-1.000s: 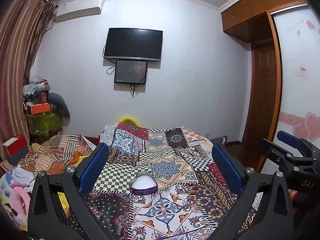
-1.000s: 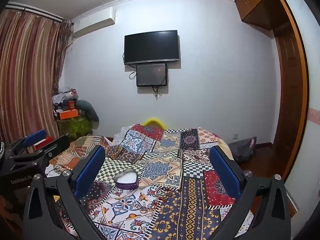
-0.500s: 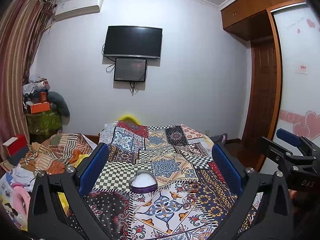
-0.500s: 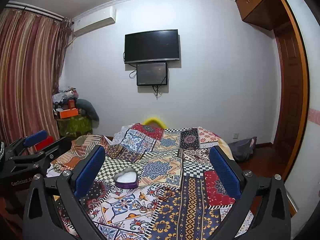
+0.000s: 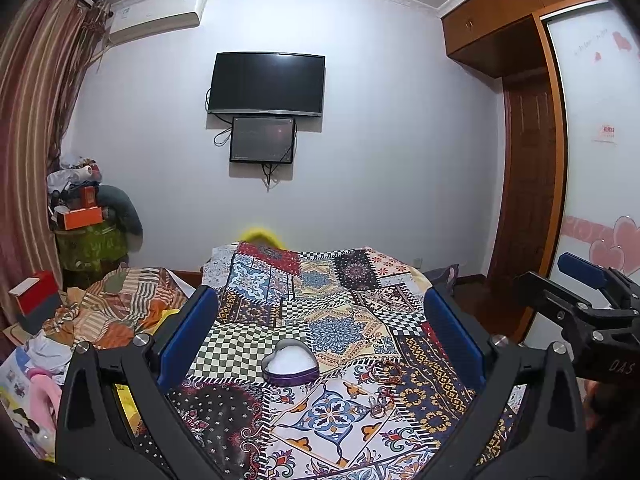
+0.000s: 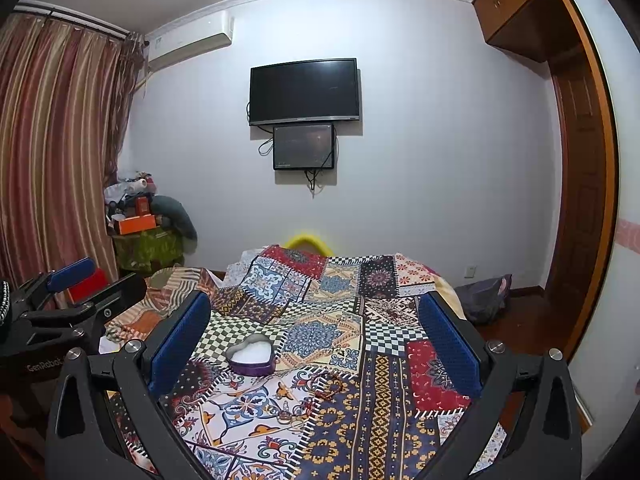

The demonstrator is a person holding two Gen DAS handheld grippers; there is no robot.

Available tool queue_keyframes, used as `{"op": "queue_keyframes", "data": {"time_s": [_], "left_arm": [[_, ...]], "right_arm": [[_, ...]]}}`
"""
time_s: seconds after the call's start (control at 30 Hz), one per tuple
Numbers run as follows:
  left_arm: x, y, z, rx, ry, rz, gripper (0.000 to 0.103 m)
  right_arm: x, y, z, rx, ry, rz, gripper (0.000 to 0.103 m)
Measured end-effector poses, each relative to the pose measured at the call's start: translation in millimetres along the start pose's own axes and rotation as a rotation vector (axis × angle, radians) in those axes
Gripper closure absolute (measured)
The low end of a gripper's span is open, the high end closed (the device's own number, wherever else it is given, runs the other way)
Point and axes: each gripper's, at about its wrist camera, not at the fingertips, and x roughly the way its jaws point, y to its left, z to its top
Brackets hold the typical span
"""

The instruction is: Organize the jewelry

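A heart-shaped purple box [image 5: 291, 367] with a white lining lies open on the patchwork bed cover; it also shows in the right wrist view [image 6: 252, 355]. A red-brown bracelet [image 5: 386, 371] [image 6: 328, 385] and some small rings [image 5: 376, 402] [image 6: 289, 416] lie on the cover just right of and in front of the box. My left gripper [image 5: 320, 328] is open and empty, above the cover short of the box. My right gripper [image 6: 316, 332] is open and empty, to the right of the box.
The patchwork cover [image 5: 340, 320] spans the bed. Crumpled striped bedding [image 5: 116, 312] and clutter lie at the left. A stack of boxes [image 5: 80, 216] stands in the left corner. A wardrobe and door [image 5: 528, 208] are at the right. A TV [image 5: 266, 84] hangs on the far wall.
Both views have tilted slightly downward and drawn a little nearer the bed, so the bracelet and rings show more fully. Both grippers stay open.
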Motion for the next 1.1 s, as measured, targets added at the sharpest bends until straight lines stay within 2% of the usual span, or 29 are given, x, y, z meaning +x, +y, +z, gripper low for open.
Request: {"op": "queue_keyframes", "data": {"time_s": [1.1], "left_arm": [[7.4, -1.3, -2.6, -0.004, 0.012, -0.012, 0.000]], "right_arm": [[5.3, -5.7, 2.3, 0.011, 0.016, -0.008, 0.000]]}}
